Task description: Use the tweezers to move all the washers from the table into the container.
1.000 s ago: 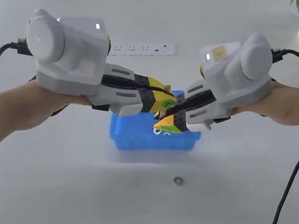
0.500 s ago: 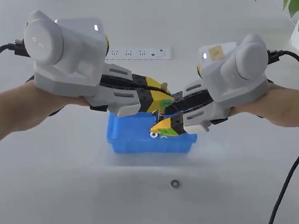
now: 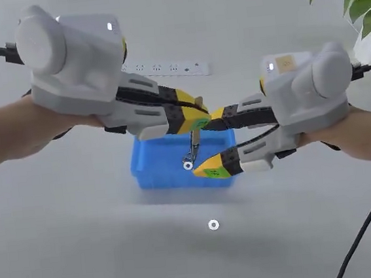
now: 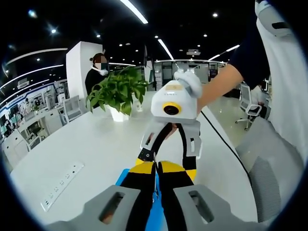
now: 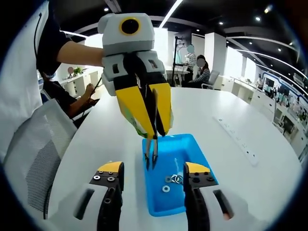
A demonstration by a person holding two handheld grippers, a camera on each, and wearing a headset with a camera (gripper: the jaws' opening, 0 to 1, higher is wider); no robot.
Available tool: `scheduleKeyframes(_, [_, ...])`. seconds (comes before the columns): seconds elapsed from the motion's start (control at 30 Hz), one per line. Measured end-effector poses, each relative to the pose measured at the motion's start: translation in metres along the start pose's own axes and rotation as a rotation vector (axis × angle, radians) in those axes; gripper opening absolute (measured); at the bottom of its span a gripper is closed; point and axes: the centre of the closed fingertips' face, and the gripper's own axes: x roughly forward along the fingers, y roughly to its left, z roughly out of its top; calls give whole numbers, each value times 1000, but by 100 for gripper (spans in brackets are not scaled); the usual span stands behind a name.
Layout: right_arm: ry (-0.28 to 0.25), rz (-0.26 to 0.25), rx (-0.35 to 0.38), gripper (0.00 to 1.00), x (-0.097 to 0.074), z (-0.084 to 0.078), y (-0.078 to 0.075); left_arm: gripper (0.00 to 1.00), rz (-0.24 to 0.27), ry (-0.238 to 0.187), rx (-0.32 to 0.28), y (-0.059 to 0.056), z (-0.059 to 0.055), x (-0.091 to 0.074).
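The last loose washer (image 3: 213, 224) lies on the tabletop (image 3: 83, 241), near the blue container (image 3: 151, 178) in which other washers (image 5: 172, 181) already rest. It looks light, stiff and thin, and likely to skate on the smooth surface, so the best hold is probably across its rim, with one tip through the hole. The left gripper (image 3: 195, 115) is clamped on the tweezers (image 3: 193, 145), which point down into the container. The right gripper (image 3: 209, 142) has its jaws wide apart and holds nothing.
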Motion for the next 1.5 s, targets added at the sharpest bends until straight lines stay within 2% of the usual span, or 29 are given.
scheduleKeyframes(0.2, [-6, -16, 13, 54, -10, -3, 6, 6, -3, 1, 5, -7, 5, -2])
scheduleKeyframes(0.3, [-22, -25, 12, 58, -17, -3, 14, 6, 5, -19, -2, -11, 11, -4])
scheduleKeyframes(0.57, [-21, -52, 6, 73, -33, -11, 32, 6, -12, -15, -3, -29, 12, 0])
scheduleKeyframes(0.67, [-14, -58, 2, 78, -37, -16, 40, 6, -8, -34, -30, -35, 11, 2])
scheduleKeyframes(0.8, [-18, -72, 31, 82, -41, -25, 52, 6, -7, -29, -43, -44, 4, 6])
scheduleKeyframes(0.93, [-10, -75, 61, 84, -45, -37, 61, 6, -1, -44, -62, -52, 2, 9])
scheduleKeyframes(1.17, [-5, -85, 110, 85, -51, -53, 67, 6, -13, -30, -65, -66, -14, 22])
scheduleKeyframes(1.27, [-1, -84, 124, 84, -54, -59, 71, 6, -17, -27, -66, -70, -18, 26])
scheduleKeyframes(1.37, [-1, -77, 137, 84, -55, -64, 74, 6, -5, -1, -50, -70, -25, 27])
scheduleKeyframes(1.5, [-1, -73, 154, 83, -52, -69, 77, 6, 6, -12, -55, -69, -27, 28])
